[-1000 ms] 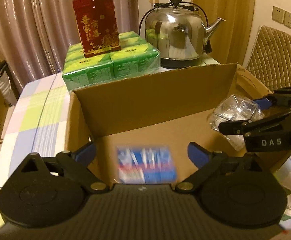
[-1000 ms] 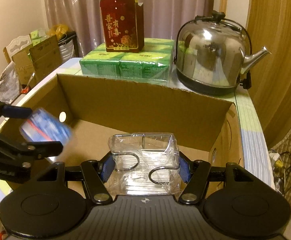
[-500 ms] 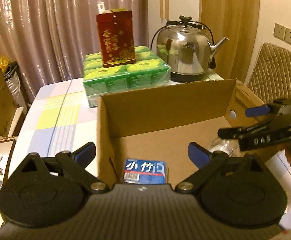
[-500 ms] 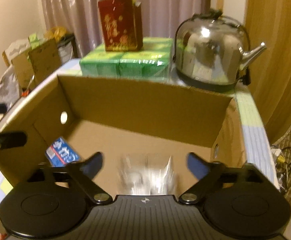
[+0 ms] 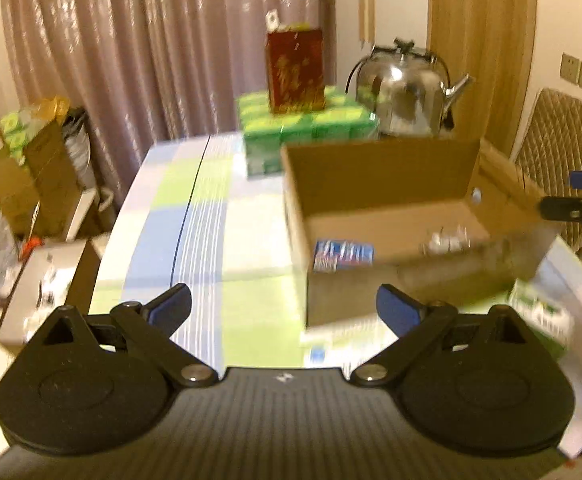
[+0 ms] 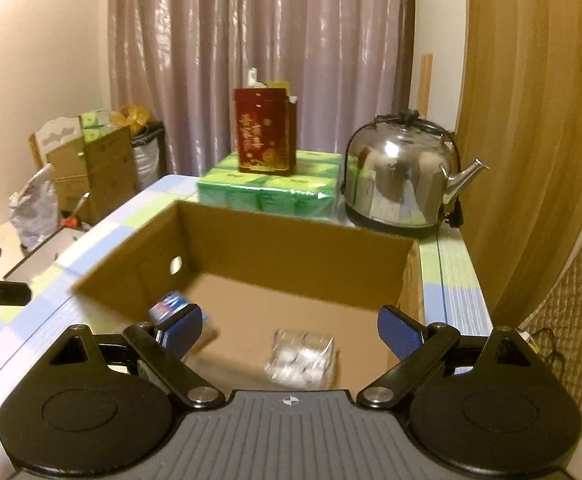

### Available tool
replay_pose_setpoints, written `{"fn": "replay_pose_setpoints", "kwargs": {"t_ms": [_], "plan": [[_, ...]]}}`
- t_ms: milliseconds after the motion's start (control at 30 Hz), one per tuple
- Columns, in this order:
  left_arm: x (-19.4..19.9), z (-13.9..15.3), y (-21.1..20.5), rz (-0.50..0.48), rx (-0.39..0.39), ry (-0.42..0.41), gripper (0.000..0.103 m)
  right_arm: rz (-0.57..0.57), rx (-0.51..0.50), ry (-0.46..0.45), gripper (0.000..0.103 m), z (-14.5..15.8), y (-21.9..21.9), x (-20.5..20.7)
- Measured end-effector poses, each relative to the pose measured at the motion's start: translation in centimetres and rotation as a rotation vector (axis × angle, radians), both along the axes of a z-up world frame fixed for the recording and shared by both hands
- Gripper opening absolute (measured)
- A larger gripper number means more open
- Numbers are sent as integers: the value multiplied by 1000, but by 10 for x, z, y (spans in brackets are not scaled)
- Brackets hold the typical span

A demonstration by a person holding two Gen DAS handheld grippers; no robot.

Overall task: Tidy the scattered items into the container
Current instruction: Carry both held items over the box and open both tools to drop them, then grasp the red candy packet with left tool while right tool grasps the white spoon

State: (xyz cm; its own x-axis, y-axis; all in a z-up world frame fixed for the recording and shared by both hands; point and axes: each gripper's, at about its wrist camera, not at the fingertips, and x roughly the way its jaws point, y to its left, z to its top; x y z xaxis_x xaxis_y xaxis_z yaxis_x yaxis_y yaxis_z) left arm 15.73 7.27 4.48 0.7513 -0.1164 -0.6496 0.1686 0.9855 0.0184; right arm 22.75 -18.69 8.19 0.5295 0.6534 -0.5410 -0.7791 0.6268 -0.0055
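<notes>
In the lower half of the right wrist view the right gripper [image 6: 289, 330] stands spread wide with nothing between its blue pads, pointing down into the cardboard box [image 6: 291, 240]. Its jaws were opening within the last second, though they now look settled at that width. The clear plastic packet [image 6: 303, 356] lies on the box floor at lower centre, and the blue pack [image 6: 170, 305] lies against the left wall, partly behind the left pad. In the left wrist view the left gripper [image 5: 283, 309] is likewise spread and empty, over the checked tablecloth [image 5: 195, 216] at lower centre, with the box to the right of centre. At the lower right of that view a green-and-white pack [image 5: 539, 312] sits on the cloth just beside the box, and something blue and white [image 5: 323, 354] shows between the pads. Both are too blurred to name and look like items not yet tidied. The main risk, as I judge it, is the box's near wall: a gripper swinging low toward those items could catch the rim and shove or tip the light carton. The steel kettle [image 6: 403, 184] and the red carton [image 6: 265, 132] stacked on green packs [image 6: 267, 192] stand just behind the box, so a push on it could topple them. The two grippers work close together and could clash beside the box.
</notes>
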Motion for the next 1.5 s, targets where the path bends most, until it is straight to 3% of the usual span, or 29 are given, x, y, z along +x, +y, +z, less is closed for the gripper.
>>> {"fn": "replay_pose_setpoints", "kwargs": {"t_ms": [233,533,667,900,1133,1267,1500], "plan": [[-49,-40,12,-42,45,105,97,18,-57,43,92,-34,-32,-59],[-73,-89,-19,-321,206,228,83,-5,-112,133,92,-69,-56,-76],[-69,-106,-28,-369,214,285,75,43,-138,131,92,-78,-52,-84],[-59,-119,-30,-364,190,322,61,206,-176,140,90,-99,-34,-102],[-53,-121,-27,-347,157,333,30,363,-245,134,66,-122,0,-106],[-56,-118,-26,-364,156,341,29,443,-280,120,51,-131,18,-107],[-60,-116,-20,-352,148,338,29,544,-319,90,46,-143,47,-104]]}}
